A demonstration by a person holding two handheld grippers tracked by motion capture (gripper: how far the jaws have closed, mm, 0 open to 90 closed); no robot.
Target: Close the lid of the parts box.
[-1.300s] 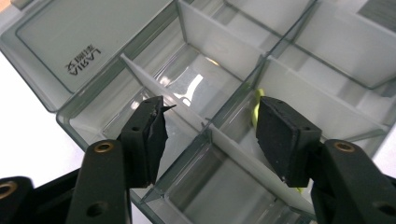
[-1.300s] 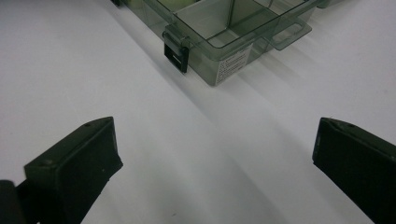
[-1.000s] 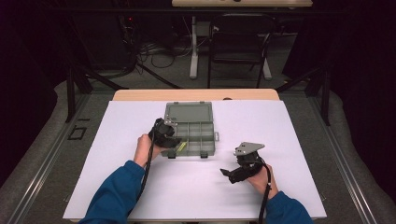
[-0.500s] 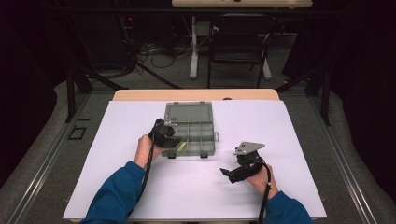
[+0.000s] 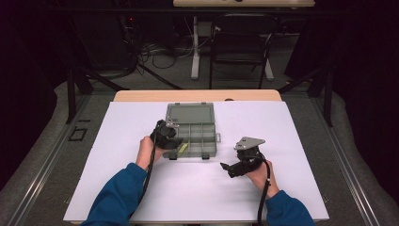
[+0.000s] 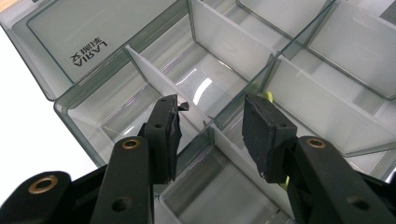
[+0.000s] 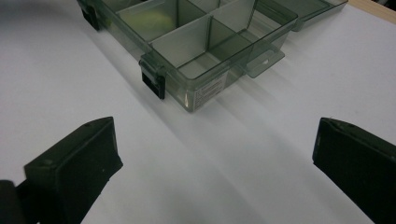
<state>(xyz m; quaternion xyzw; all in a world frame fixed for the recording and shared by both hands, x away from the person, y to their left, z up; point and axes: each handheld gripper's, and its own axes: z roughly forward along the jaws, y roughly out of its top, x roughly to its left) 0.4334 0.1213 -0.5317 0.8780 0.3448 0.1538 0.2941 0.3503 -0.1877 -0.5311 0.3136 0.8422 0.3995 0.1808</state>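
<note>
My left claw [image 6: 210, 126] is down inside the open see-through box [image 5: 194, 136], which sits near the middle of the tabletop [image 5: 117, 141], a bit toward the far edge. Its lid [image 5: 189, 113] lies flat behind it. My left claw is partly open, with a thin white wall [image 6: 154, 74] of the box between its jaws, and the pads do not press on it. The jaws have just been closing a little. A small yellow-green thing [image 6: 267, 96] peeks out behind the right jaw (I cannot tell what it is). My right claw [image 5: 230, 168] waits wide open over the bare white top, nearer my edge, holding nothing. I think the job is only begun: the box is open, most of its little rooms look empty, and nothing is picked up yet.
</note>
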